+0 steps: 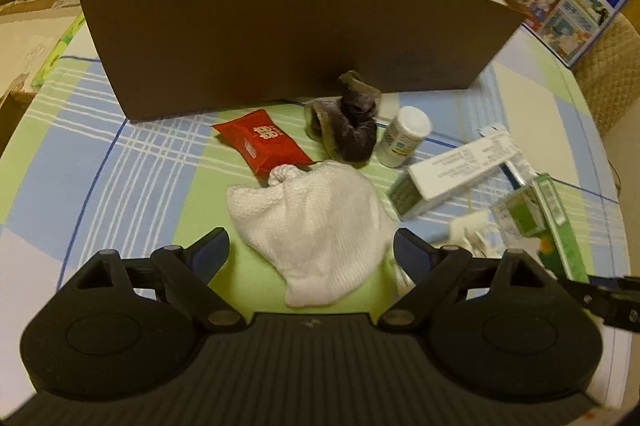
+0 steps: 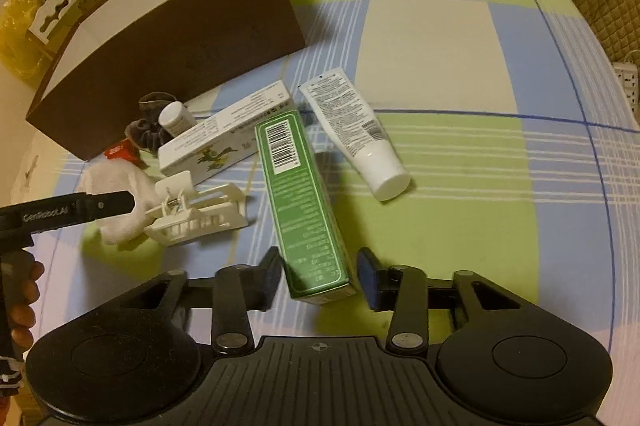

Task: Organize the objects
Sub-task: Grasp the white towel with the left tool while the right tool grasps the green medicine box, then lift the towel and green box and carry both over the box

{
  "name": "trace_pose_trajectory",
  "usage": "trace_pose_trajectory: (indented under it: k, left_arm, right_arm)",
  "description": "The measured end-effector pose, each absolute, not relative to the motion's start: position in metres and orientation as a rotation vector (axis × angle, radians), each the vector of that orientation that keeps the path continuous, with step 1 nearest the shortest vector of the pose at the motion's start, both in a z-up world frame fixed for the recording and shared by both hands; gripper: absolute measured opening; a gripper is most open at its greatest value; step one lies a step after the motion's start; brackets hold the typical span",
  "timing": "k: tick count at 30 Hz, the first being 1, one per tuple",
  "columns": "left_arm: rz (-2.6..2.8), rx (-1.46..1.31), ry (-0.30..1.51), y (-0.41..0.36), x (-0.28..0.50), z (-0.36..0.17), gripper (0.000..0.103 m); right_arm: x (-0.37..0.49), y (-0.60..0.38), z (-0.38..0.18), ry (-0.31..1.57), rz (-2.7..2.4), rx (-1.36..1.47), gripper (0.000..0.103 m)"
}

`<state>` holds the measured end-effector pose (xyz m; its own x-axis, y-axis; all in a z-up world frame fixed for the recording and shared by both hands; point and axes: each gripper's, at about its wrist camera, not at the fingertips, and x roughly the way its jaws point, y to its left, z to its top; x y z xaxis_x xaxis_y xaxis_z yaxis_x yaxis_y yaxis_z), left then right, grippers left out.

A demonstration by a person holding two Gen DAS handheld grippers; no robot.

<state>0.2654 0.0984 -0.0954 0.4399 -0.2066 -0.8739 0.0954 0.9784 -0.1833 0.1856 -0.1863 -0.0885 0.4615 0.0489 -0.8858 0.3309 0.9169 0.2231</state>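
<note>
We are holding the right gripper (image 2: 318, 276) over the near end of the green box (image 2: 306, 201), jaws parted to either side of it and not pressing. The box is lying flat on the checked cloth (image 2: 440, 165), its long axis running away from us toward the brown box (image 2: 172, 65), so the jaws are crossing its narrow width. Our left gripper (image 1: 310, 252) is standing wide open, straddling the white sock (image 1: 316, 226), grasping nothing.

cloth (image 1: 316, 226) before pouch (image 1: 264, 143), pouch before box (image 1: 280, 41)
</note>
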Motion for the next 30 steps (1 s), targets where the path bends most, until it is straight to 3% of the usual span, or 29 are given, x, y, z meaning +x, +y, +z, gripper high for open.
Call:
trace_pose_trajectory:
  k: [10,15,18,30]
  left_arm:
    - [-0.141,-0.229,1.083,0.101,0.285,-0.110,0.089]
    - [-0.163,-0.149,1.036,0.093,0.279,-0.108,0.058]
    - [-0.186,-0.112,1.014,0.093,0.274,-0.104,0.049]
    - [-0.173,-0.023,1.042,0.119,0.238,-0.090,0.044]
  right_arm:
    - [0.187,-0.182,-0.090,1.083,-0.170,0.348,0.053]
    - [0.189,-0.180,-0.091,1.083,-0.169,0.323,0.053]
    - [0.190,-0.180,-0.091,1.079,-0.165,0.313,0.053]
    - [0.205,-0.170,-0.083,1.031,-0.110,0.197,0.053]
